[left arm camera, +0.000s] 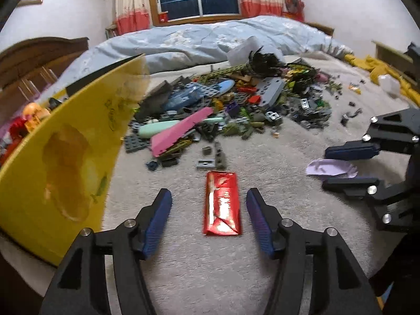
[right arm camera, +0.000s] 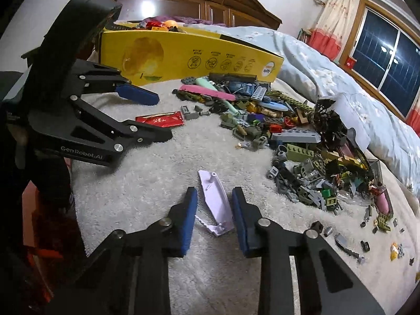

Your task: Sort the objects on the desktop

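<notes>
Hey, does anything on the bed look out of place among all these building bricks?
Yes: a red foil wrapper lies flat on the blanket between the open left gripper's fingers. It is packaging, not a brick. The lilac plastic piece also lies apart from the brick pile, between the right gripper's fingers.

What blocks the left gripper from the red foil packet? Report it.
Nothing visible. The red foil packet lies flat on the cream blanket, straight ahead between the open fingers of the left gripper. The yellow box stands off to its left, and the brick pile lies beyond the packet.
</notes>
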Demonstrator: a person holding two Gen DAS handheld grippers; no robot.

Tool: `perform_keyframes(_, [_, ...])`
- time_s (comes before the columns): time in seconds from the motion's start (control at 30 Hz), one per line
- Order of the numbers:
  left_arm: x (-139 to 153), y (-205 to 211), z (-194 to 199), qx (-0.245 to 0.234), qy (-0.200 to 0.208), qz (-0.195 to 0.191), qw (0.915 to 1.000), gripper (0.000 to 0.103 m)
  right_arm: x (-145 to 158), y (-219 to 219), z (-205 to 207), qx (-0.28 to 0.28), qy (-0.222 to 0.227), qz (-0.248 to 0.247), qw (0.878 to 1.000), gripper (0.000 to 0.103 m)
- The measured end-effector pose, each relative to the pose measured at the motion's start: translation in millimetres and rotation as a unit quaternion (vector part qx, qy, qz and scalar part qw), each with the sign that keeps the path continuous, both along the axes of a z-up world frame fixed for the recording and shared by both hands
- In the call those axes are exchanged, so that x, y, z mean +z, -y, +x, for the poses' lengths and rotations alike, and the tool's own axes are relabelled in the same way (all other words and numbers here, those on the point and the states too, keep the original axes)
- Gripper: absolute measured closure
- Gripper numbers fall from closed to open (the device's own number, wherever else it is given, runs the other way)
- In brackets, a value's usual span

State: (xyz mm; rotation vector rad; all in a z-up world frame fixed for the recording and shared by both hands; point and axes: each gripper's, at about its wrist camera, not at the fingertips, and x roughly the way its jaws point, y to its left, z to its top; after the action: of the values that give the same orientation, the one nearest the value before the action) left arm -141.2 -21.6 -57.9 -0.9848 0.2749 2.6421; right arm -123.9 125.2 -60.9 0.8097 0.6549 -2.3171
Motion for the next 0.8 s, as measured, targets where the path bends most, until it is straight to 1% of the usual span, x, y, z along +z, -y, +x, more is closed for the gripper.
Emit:
perform_keyframes(0.07, [-2,1,0,-0.002,0.005,0.012,0.9999,0.044,-1,0,-4,-0.004,0.013,-0.007,1.000,0.076])
perform_keyframes(0.17, [-3,10,-5,0.001,0.025,0.051,0.9984,0.044,-2,-4,-10,-0.013,0.037,-0.027,0.999,0.074])
perform_keyframes(0.27, [-6,8,1,0.023,0.011,0.064,0.9976,0.044,-2,-10,-22,-0.041,0.079,-0.070,0.994,0.072])
perform_keyframes(0.3, [-8,8,3,0.041,0.004,0.074,0.9964,0.044,-2,-10,-25,-0.047,0.088,-0.078,0.992,0.072])
perform_keyframes(0.33, [-8,6,5,0.053,-0.004,0.075,0.9958,0.044,-2,-9,-24,-0.048,0.087,-0.077,0.992,0.071])
perform_keyframes(0.4, [-9,3,6,0.060,-0.011,0.071,0.9956,0.045,-3,-6,-20,-0.047,0.073,-0.068,0.994,0.071])
perform_keyframes(0.43, [-9,6,4,0.064,-0.008,0.079,0.9948,0.048,-4,-4,-17,-0.043,0.064,-0.061,0.995,0.071])
perform_keyframes(0.47, [-8,10,4,0.075,-0.008,0.089,0.9932,0.054,-4,-2,-16,-0.039,0.057,-0.053,0.996,0.072])
perform_keyframes(0.5, [-8,15,4,0.099,-0.014,0.097,0.9903,0.070,-4,0,-14,-0.033,0.052,-0.045,0.997,0.073])
perform_keyframes(0.53, [-9,17,5,0.117,-0.021,0.101,0.9878,0.075,-3,1,-14,-0.031,0.052,-0.045,0.997,0.075])
perform_keyframes(0.57, [-10,16,6,0.125,-0.030,0.097,0.9869,0.076,-3,1,-14,-0.033,0.055,-0.050,0.997,0.076])
perform_keyframes(0.6, [-10,10,8,0.131,-0.040,0.072,0.9880,0.078,-1,0,-15,-0.039,0.062,-0.059,0.996,0.076])
perform_keyframes(0.67, [-11,-6,13,0.129,-0.066,0.016,0.9894,0.078,-1,2,-14,-0.043,0.057,-0.053,0.996,0.078])
perform_keyframes(0.7, [-12,-11,16,0.124,-0.075,0.003,0.9894,0.078,-1,4,-13,-0.045,0.052,-0.050,0.996,0.078])
perform_keyframes(0.77, [-10,-13,18,0.121,-0.073,0.003,0.9900,0.078,-2,7,-10,-0.051,0.037,-0.041,0.997,0.078])
perform_keyframes(0.8, [-6,-12,18,0.121,-0.069,0.008,0.9903,0.078,-2,8,-9,-0.058,0.032,-0.042,0.997,0.078])
